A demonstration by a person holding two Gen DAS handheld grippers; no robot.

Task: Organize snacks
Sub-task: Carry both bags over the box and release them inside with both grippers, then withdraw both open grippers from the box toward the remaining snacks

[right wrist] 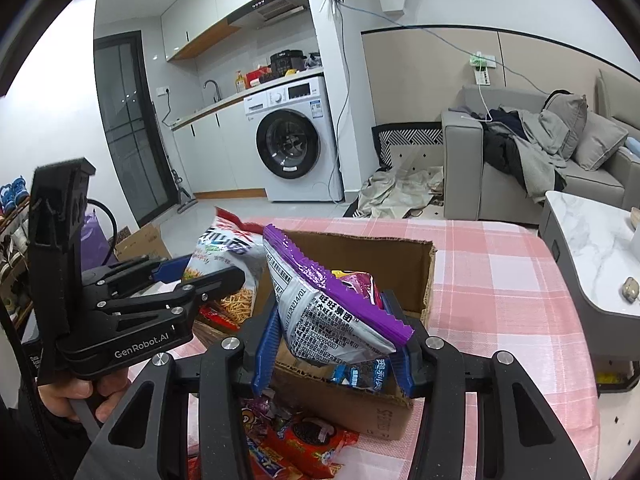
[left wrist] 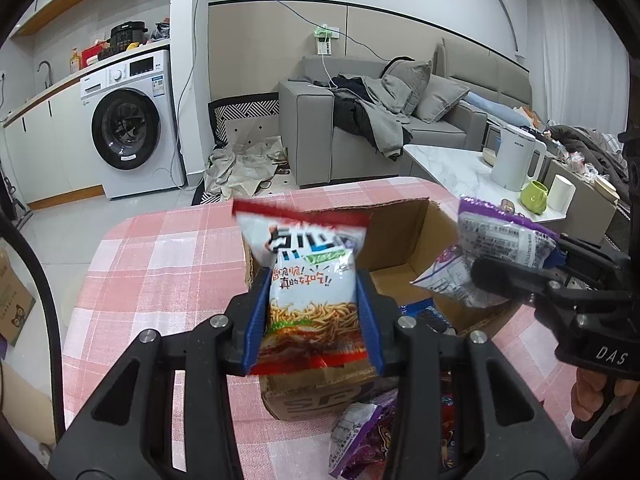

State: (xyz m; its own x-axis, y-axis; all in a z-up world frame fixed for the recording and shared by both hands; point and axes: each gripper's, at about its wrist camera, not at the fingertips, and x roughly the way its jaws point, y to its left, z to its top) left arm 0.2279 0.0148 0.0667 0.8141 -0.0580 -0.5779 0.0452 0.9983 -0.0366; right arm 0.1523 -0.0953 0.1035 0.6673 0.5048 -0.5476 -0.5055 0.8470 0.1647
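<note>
My left gripper (left wrist: pixel 313 280) is shut on a white noodle-snack bag (left wrist: pixel 308 280) with red edges, held upright over the near left part of an open cardboard box (left wrist: pixel 400 232). My right gripper (right wrist: pixel 330 300) is shut on a purple and silver snack bag (right wrist: pixel 320 312), tilted above the same box (right wrist: pixel 400 264). Each gripper shows in the other's view: the right gripper (left wrist: pixel 516 276) and the left gripper (right wrist: pixel 208 272). A blue packet (right wrist: pixel 360 374) lies inside the box. Loose packets, one red (right wrist: pixel 308 436) and one purple (left wrist: pixel 360 436), lie on the table in front of it.
The box stands on a table with a pink checked cloth (left wrist: pixel 160 260). To the right is a marble coffee table with a white kettle (left wrist: pixel 516 160) and a green mug (left wrist: pixel 534 196). A grey sofa (left wrist: pixel 312 128) and a washing machine (left wrist: pixel 128 128) stand beyond.
</note>
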